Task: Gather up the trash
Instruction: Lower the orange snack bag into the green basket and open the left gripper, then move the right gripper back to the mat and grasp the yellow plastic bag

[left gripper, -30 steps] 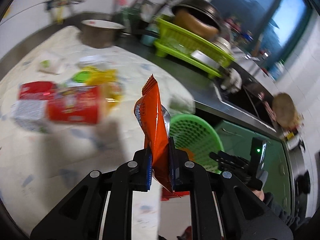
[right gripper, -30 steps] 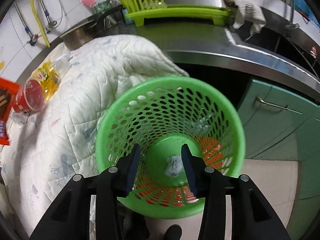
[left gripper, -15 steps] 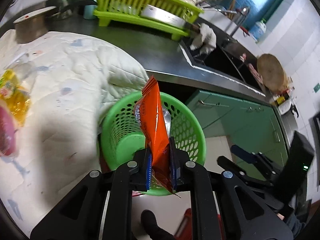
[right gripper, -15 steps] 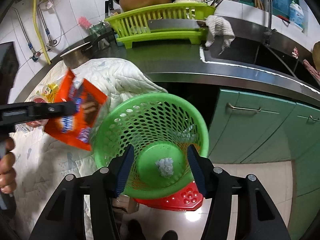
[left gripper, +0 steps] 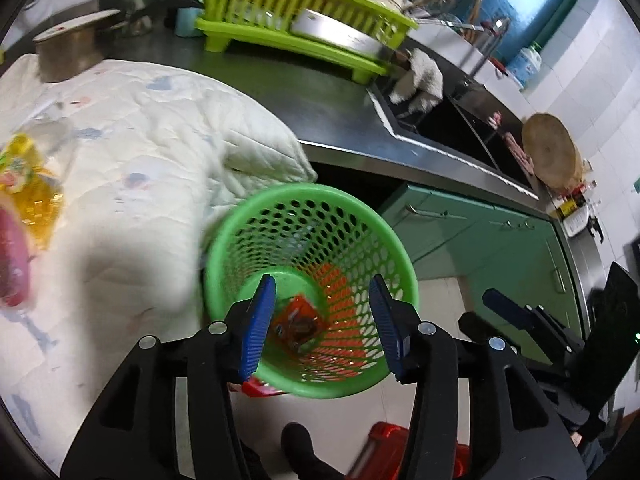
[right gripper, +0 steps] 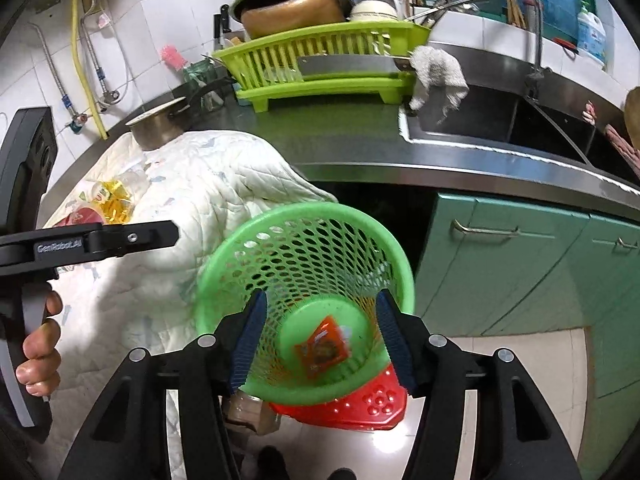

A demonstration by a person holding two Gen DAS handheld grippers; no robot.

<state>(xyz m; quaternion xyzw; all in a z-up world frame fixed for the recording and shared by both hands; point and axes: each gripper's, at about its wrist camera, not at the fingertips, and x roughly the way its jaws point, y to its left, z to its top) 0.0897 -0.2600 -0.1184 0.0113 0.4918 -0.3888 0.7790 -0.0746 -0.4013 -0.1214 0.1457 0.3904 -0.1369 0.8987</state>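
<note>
The orange snack wrapper lies flat on the bottom of the green perforated waste basket, which stands on a red stool just beside the quilt-draped tabletop. The left gripper hovers over the basket mouth with its jaws spread and nothing between them; the right gripper also sits above the basket, jaws spread and empty. The drop of this piece looks finished, so the step in hand is judged to be the release. More litter remains on the quilt: a yellow wrapper and a red cup near it. The next move likely calls for swinging a gripper over to that litter, lowering with jaws wide, and closing on one piece.
</note>
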